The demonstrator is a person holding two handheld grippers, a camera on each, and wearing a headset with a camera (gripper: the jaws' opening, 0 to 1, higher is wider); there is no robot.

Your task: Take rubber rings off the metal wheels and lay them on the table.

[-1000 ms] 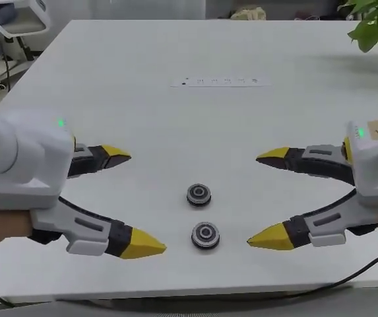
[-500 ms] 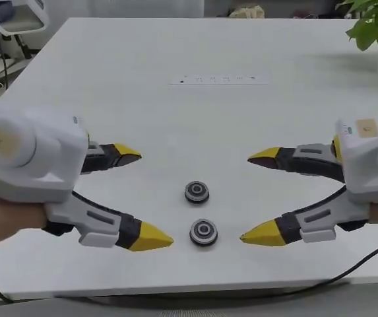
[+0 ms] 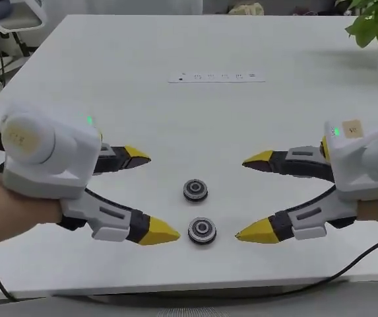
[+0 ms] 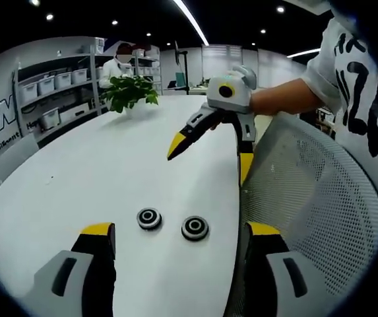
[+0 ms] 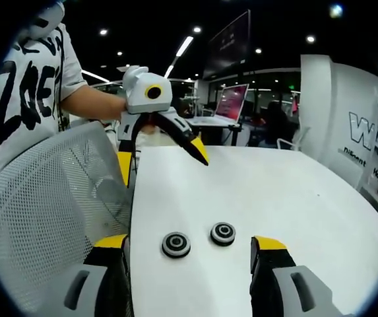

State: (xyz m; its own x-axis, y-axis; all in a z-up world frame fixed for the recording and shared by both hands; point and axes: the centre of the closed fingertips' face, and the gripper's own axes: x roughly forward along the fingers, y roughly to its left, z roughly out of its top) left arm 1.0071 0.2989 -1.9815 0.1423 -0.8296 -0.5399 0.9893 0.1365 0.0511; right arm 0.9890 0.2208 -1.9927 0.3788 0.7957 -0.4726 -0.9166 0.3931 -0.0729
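Two small metal wheels with black rubber rings lie on the white table (image 3: 195, 125): the far wheel (image 3: 195, 189) and the near wheel (image 3: 202, 230). My left gripper (image 3: 150, 193) is open, just left of both wheels. My right gripper (image 3: 251, 196) is open, just right of them. Neither touches a wheel. In the left gripper view the near wheel (image 4: 195, 227) and far wheel (image 4: 149, 218) sit ahead of the open jaws, with the right gripper (image 4: 205, 148) beyond. In the right gripper view the near wheel (image 5: 176, 244) and far wheel (image 5: 223, 232) lie between the jaws, the left gripper (image 5: 162, 155) behind.
A flat power strip (image 3: 216, 78) is set into the table's middle. A green plant (image 3: 377, 23) stands at the far right corner. A black cable (image 3: 347, 274) runs along the near edge. A mesh chair (image 4: 307, 218) stands close to the table's near side.
Both grippers have moved inward toward the wheels, narrowing the gap. The wheels have not moved on the table.
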